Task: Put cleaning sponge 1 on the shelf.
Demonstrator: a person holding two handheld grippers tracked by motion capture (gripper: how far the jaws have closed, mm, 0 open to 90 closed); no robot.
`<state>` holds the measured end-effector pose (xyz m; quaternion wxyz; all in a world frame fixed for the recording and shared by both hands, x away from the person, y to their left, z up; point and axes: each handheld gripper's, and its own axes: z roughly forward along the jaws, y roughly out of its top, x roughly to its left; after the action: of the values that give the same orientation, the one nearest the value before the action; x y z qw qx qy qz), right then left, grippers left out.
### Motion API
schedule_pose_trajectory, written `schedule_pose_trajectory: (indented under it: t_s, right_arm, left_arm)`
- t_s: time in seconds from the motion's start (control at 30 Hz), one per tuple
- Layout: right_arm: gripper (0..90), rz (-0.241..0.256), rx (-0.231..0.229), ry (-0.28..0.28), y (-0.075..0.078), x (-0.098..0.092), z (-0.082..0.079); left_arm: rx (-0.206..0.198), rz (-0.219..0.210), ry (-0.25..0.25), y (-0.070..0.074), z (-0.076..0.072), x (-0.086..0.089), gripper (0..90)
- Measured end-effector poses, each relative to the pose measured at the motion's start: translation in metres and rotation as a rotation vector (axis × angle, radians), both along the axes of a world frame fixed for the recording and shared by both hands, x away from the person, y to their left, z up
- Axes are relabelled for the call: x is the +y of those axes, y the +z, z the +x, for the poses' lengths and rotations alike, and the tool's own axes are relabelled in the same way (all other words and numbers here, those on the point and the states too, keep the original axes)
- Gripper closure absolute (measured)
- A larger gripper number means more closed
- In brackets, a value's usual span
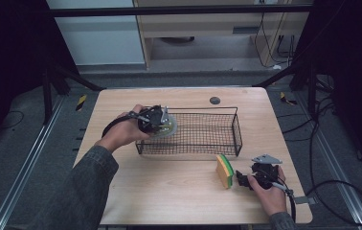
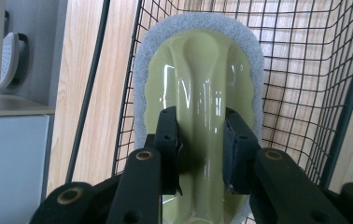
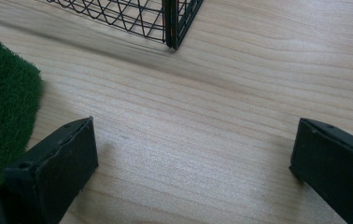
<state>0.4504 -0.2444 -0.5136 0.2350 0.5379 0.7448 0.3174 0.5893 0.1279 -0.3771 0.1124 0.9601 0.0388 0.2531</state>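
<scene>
Clamped in left claw (image 2: 201, 151): green scrubber (image 2: 198, 88) with grey pad, gripped by its raised handle, held over left end of wire basket (image 1: 239, 129). Probably mid-placement; next, lower inside the mesh and let go, clear of the rim. Right claw (image 3: 191, 163) gaping, empty, low over desk (image 1: 169, 187), just beside sponge (image 1: 224, 170). Likely next pick.

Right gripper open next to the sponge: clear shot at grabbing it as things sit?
Probably yes. The right gripper sits on the table just beside the sponge, jaws wide open, with bare wood between them. The wire basket stands behind, out of the path. The sponge lies off to one side, so a small sideways shift looks needed.
</scene>
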Motion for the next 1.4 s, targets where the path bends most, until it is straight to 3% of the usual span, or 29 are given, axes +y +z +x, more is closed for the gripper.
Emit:
schedule_pose_trajectory:
  t_s: [1.4]
  right_arm:
    - [0.8, -0.001, 0.001, 0.0, 0.0, 0.0, 0.0]
  left_arm:
    - [0.085, 0.01, 0.034, -0.031, 0.011, -0.002, 71.0]
